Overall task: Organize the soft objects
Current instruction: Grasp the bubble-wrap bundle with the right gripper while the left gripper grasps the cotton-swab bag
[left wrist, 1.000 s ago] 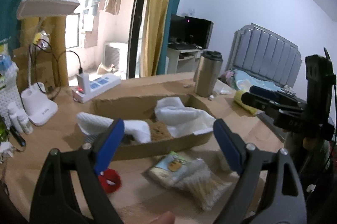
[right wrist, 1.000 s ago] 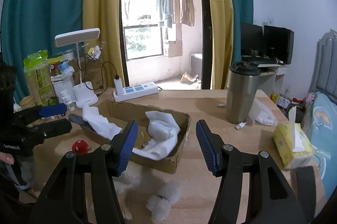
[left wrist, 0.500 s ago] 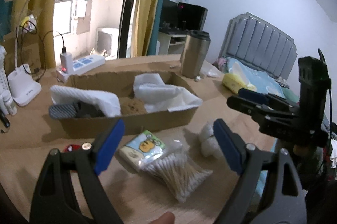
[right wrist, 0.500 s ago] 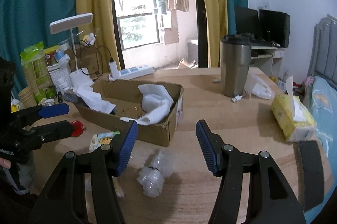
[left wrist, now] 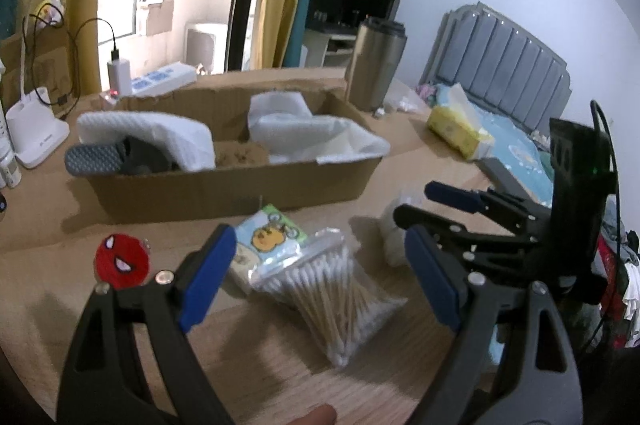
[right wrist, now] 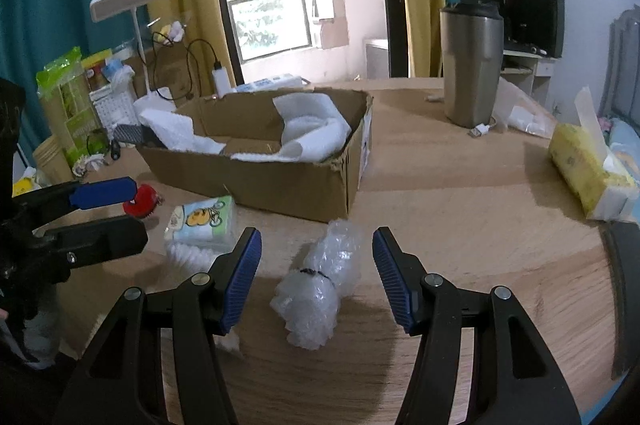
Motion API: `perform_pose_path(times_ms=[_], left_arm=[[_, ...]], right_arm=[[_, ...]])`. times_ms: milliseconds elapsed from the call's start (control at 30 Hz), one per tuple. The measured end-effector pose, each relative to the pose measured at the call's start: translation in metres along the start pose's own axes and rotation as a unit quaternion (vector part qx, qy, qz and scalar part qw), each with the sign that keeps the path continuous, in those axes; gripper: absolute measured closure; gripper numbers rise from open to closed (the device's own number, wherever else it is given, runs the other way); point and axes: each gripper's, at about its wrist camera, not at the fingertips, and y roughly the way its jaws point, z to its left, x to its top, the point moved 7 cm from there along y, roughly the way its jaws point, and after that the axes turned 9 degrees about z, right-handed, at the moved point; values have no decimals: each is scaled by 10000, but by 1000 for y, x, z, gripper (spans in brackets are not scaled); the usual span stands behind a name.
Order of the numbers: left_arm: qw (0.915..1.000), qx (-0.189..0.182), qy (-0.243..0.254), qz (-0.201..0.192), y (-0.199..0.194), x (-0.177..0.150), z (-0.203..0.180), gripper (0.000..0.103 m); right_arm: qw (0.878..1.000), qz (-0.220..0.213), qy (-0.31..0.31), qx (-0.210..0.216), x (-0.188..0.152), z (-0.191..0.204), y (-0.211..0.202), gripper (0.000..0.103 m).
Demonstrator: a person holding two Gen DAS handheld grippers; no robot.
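Cartoon-printed tissue pack (right wrist: 203, 219), lettering unreadable

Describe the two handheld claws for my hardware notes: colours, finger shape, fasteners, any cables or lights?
Both match: the left claw and right claw have black plastic arms with triangular cut-outs, silver round fasteners, and flat blue fingers ribbed on the inner face. In the left wrist view, the right claw's black upright body carries a thin black cable and a small green light. No sleeves are visible.

The right gripper (right wrist: 316, 277) hovers, jaws apart, over a bubble-wrap roll (right wrist: 320, 285) before the cardboard box (right wrist: 288, 185).
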Motion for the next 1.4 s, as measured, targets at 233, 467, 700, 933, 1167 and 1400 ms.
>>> perform_pose_path(times_ms=[233, 467, 700, 933, 1167, 1400], left_arm=[[9988, 56, 15, 480, 23, -13, -5, 15], [9966, 126, 123, 805, 38, -28, -17, 15], [9922, 165, 685, 1027, 46, -33, -38, 15], [9899, 128, 903, 1090, 53, -28, -46, 15], [9856, 273, 1080, 1271, 75, -23, -46, 15], [9827, 366, 1157, 1398, 79, -32, -43, 17]], right_arm=[[9997, 177, 143, 14, -11, -12, 12, 42], [9997, 160, 118, 152, -15, -13, 12, 42], [9998, 176, 45, 102, -16, -16, 12, 42], [9998, 171, 78, 104, -20, -28, 6, 51], [9998, 126, 147, 88, -23, -38, 3, 54], [9998, 95, 114, 117, -24, -38, 2, 54]])
